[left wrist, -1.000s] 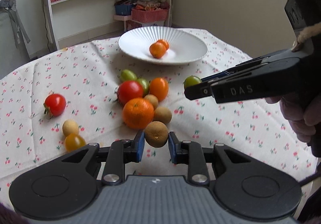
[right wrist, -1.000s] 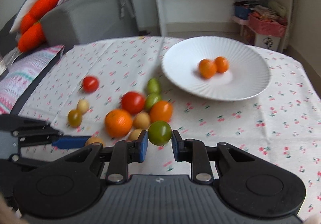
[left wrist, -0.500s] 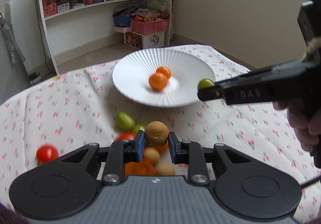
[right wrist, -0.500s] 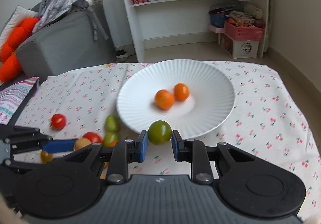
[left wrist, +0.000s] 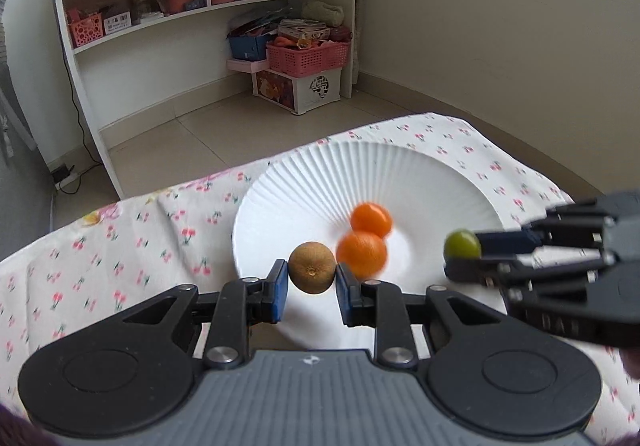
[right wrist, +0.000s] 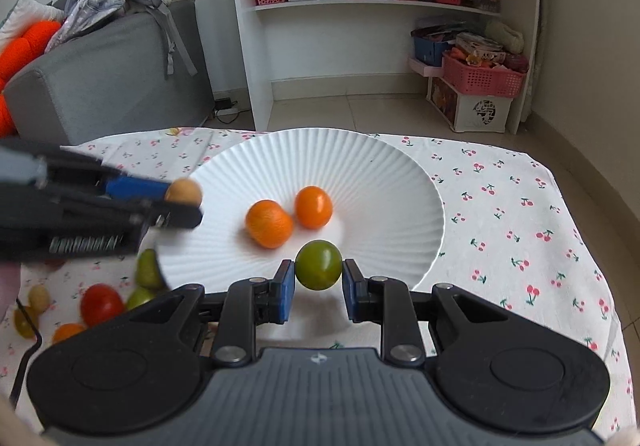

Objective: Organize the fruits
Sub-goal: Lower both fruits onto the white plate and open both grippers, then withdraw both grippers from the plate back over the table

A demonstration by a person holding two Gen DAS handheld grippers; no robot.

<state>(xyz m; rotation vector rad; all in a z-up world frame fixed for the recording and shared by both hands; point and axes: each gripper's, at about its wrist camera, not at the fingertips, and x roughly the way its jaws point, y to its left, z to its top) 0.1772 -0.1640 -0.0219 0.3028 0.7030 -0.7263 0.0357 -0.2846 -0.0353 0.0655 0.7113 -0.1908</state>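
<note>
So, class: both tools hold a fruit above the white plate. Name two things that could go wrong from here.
1. The left tool grips the brown fruit and the right tool the green tomato; both hang close together over the plate, so they may collide.
2. A released fruit could knock the two orange fruits or roll off onto the tablecloth.

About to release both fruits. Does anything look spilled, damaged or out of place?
Nothing stands out. The brown fruit and green tomato sit squarely in their jaws over the white plate, where two orange fruits rest. The remaining fruit lies on the tablecloth, not yet sorted.
</note>
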